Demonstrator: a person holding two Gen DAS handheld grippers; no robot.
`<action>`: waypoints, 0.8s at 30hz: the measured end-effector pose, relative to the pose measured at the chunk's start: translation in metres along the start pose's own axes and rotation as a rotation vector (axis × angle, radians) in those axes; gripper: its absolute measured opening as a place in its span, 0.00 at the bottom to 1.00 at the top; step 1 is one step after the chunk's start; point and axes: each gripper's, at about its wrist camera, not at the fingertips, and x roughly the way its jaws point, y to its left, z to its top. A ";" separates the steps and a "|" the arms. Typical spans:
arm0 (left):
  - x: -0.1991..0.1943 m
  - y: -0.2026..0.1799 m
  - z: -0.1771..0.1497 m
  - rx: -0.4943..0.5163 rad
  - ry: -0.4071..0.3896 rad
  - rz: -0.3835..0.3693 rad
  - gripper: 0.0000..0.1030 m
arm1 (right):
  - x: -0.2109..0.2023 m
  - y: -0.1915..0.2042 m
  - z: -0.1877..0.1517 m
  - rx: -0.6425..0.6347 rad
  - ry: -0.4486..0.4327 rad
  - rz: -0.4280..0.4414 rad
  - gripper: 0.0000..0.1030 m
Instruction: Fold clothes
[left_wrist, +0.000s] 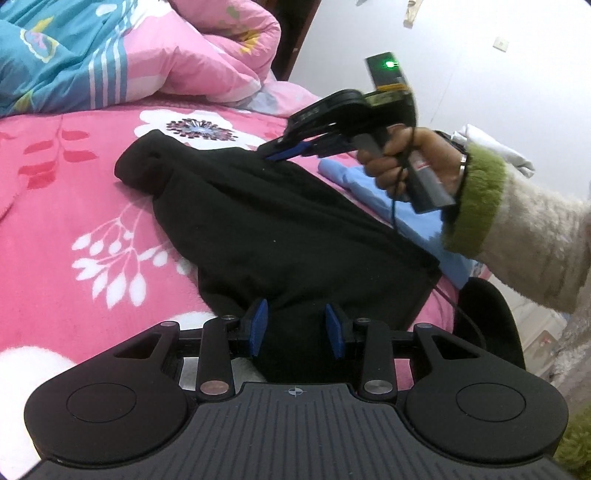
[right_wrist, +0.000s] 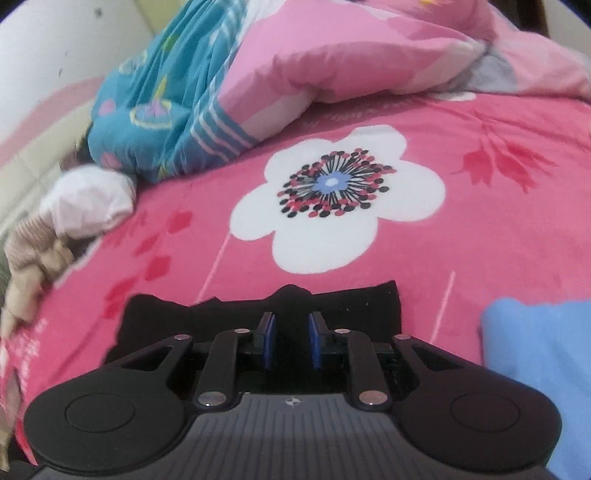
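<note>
A black garment (left_wrist: 258, 221) lies spread across the pink flowered bed cover (left_wrist: 74, 221). My left gripper (left_wrist: 297, 328) is at its near end, jaws apart, with black cloth lying loosely between the blue pads (left_wrist: 260, 325). At the garment's far edge, a hand (left_wrist: 406, 158) in a cream and green sleeve holds my right gripper (left_wrist: 282, 153), whose tips pinch the cloth. Creases run from that point down the fabric. In the right wrist view the right gripper (right_wrist: 291, 339) stands narrow over the black garment (right_wrist: 207, 317), with dark cloth between its pads.
A folded light blue garment (left_wrist: 373, 184) (right_wrist: 535, 350) lies beside the black one, to the right. A heaped pink and teal quilt (left_wrist: 147, 55) (right_wrist: 295, 55) fills the back of the bed. A white bundle (right_wrist: 88, 203) and beige knitwear (right_wrist: 33, 254) sit at the bed's left edge.
</note>
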 end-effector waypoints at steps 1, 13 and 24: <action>0.001 -0.001 0.000 0.009 -0.001 0.004 0.33 | 0.001 0.001 0.000 -0.012 0.001 0.000 0.07; 0.004 -0.011 0.006 0.059 0.028 0.050 0.33 | -0.034 -0.007 0.006 -0.023 -0.155 -0.058 0.00; 0.004 -0.018 0.010 0.084 0.048 0.083 0.34 | -0.019 -0.031 -0.003 0.012 -0.145 -0.101 0.00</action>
